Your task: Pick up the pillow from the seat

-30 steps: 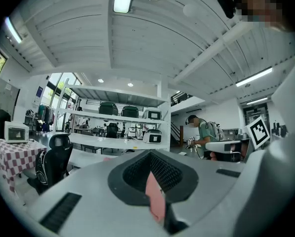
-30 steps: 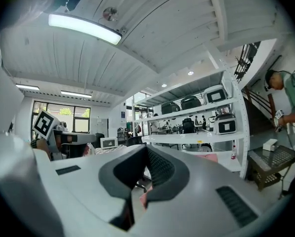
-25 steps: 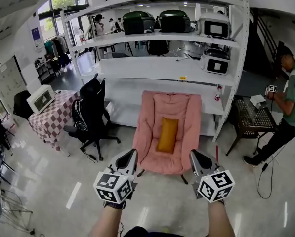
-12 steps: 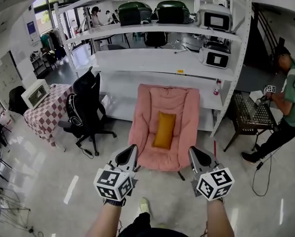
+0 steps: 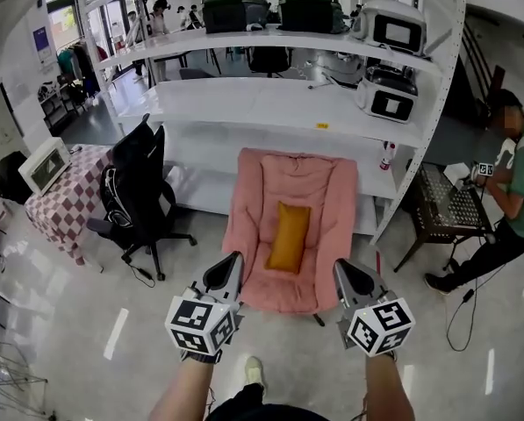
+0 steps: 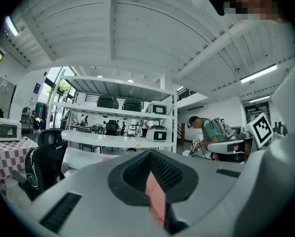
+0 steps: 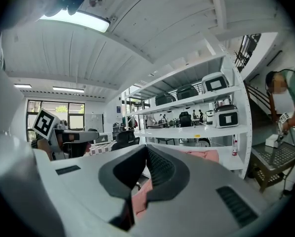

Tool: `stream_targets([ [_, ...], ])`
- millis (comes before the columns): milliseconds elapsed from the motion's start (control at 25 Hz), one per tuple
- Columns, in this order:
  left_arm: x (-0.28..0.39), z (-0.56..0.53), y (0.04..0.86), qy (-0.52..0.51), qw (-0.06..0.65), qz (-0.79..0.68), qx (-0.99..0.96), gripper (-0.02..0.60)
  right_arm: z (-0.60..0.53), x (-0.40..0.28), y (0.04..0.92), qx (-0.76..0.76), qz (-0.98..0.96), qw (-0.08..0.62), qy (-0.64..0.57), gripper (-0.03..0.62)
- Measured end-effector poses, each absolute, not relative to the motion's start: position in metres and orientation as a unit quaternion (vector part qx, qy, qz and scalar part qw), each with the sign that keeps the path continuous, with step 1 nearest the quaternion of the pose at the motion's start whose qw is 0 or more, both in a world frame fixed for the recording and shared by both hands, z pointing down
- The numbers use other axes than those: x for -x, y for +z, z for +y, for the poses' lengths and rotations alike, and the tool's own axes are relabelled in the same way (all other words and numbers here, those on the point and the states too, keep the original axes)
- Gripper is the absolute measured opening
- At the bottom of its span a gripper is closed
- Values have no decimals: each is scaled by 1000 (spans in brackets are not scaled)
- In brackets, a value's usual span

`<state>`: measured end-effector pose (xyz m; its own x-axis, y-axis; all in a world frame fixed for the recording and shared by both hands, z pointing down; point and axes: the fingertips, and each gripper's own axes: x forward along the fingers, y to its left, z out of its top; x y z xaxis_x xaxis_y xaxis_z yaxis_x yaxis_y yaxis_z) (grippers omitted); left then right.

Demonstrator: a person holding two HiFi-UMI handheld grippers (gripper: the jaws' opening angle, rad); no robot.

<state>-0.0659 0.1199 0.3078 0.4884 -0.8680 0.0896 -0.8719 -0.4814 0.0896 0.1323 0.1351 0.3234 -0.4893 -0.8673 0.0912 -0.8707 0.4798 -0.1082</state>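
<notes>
left gripper (image 5: pixel 230 267) sits at the lower left of the head view, its jaws clenched tip to tip with nothing between them; the left gripper view shows the two dark pads meeting, with only a sliver of pink seen through the gap below them. right gripper (image 5: pixel 343 271) is at the lower right, level with the left one, and is clenched the same way and empty. both point up the frame, one on each side of the near edge of the pink seat (image 5: pixel 249 222), and both are apart from it.

the mustard pillow (image 5: pixel 290 237) lies lengthwise in the middle of the seat, at the centre of the frame, between the lines of the two grippers and beyond their tips; neither touches it.

behind the seat, across the upper half of the frame, stands a white shelf rack (image 5: pixel 270 103). a black office chair (image 5: pixel 134 191) is at the seat's left, and a checked table (image 5: pixel 64 209) is further toward the left edge. at the right edge a person (image 5: pixel 518 191) bends over a small wire table (image 5: pixel 450 204). a shoe (image 5: pixel 254 373) shows at the bottom centre, between the wearer's forearms.
</notes>
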Motion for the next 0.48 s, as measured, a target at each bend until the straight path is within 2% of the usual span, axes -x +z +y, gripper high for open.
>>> stream_targets([
  [480,96,-8,322,23,66,-481,-874,3,16,-94,336,-522,-849,20,77,5],
])
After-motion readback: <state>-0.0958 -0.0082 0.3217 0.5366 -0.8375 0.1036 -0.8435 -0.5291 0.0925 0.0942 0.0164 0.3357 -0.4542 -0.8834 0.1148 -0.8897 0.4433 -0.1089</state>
